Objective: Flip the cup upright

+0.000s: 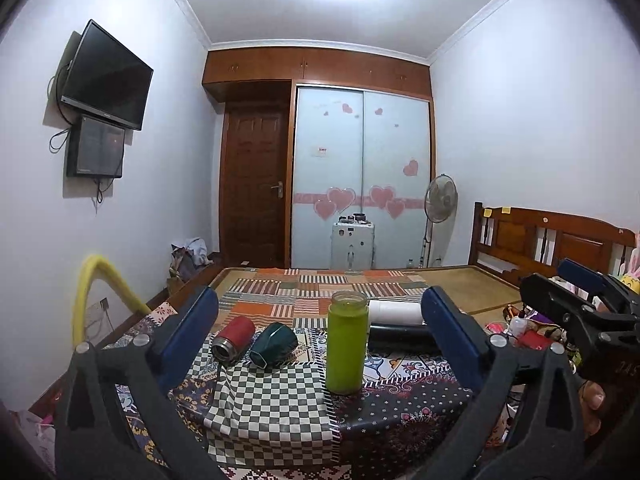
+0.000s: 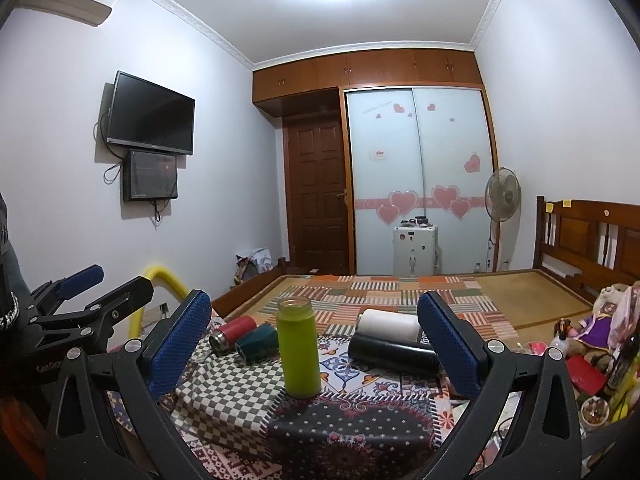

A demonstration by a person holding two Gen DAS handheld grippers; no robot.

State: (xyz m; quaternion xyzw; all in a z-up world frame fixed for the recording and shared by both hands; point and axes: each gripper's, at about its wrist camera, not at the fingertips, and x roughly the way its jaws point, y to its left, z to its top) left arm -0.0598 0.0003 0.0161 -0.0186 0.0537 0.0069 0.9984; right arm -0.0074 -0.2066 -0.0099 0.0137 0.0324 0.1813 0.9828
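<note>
Green cup [image 1: 346, 347] upright, red cup [image 1: 233, 338] on side

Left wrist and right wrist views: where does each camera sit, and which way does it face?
Left wrist: on the left tongs, facing the green bottle on the patchwork cloth; right tongs at its right edge.
Right wrist: on the right tongs, same direction; left tongs at its left edge.
Shared: bottle, red cup, wardrobe.

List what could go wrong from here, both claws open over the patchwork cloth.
1. The upright green glass bottle stands between the lying cups; a sweeping left claw could topple it.
2. The red steel flask and dark green mug lie touching; grabbing one may roll the other.
</note>
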